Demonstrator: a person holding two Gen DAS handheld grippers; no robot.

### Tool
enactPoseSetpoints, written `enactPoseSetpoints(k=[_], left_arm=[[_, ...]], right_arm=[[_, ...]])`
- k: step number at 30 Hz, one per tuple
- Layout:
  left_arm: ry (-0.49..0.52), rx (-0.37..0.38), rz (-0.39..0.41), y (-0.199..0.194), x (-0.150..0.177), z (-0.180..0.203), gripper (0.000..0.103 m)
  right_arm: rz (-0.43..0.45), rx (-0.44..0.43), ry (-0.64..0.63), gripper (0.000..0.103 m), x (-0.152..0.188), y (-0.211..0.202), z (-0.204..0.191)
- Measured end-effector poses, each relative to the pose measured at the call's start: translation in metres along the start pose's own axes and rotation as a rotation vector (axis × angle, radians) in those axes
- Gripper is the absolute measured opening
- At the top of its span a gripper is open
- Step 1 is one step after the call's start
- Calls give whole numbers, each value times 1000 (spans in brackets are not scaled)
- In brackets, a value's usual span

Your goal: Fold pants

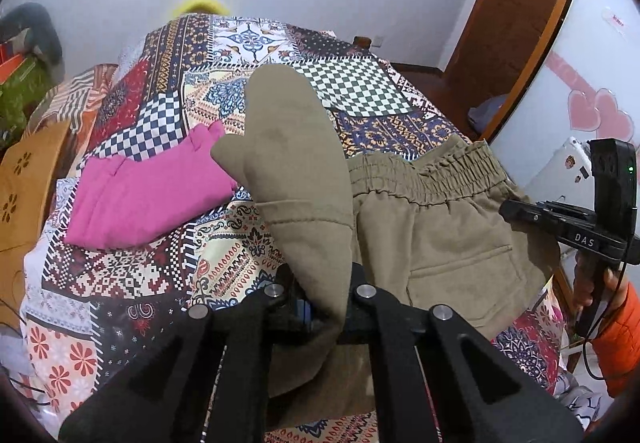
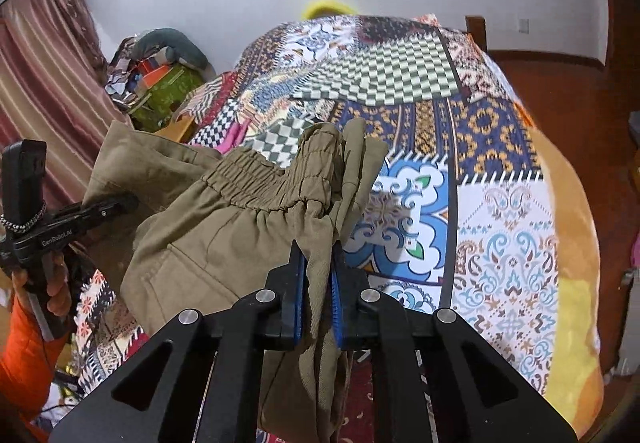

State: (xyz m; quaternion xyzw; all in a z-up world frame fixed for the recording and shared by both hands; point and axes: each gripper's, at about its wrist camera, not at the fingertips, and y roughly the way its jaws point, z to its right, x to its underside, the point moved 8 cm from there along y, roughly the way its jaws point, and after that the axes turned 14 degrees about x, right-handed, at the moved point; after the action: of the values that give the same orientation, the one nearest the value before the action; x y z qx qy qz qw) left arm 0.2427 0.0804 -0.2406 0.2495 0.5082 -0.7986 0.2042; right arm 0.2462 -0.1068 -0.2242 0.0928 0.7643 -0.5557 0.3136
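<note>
Now we judge the khaki pants [image 2: 224, 227] soft, light, floppy | left gripper [image 1: 320, 307] clenched on hem, frame bottom | right gripper [image 2: 318, 283] clenched on waistband, centre | hold edges.

"DAS" is printed in white on the right hand-held gripper [image 1: 505, 209]; "GenRobot.AI" is printed on the left hand-held gripper [image 2: 130, 201].
</note>
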Motion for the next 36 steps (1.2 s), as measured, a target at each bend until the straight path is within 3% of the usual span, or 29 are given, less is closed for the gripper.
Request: enactPoseSetpoints(k=[19,36], left_arm=[[-23,-64,112,-56,-26,-30,5],[-80,-131,164,-76,-57,-114,5]], right_arm=[[122,-41,-97,9,-51,-12,-56],[143,-90,-174,9,-102,35,-120]])
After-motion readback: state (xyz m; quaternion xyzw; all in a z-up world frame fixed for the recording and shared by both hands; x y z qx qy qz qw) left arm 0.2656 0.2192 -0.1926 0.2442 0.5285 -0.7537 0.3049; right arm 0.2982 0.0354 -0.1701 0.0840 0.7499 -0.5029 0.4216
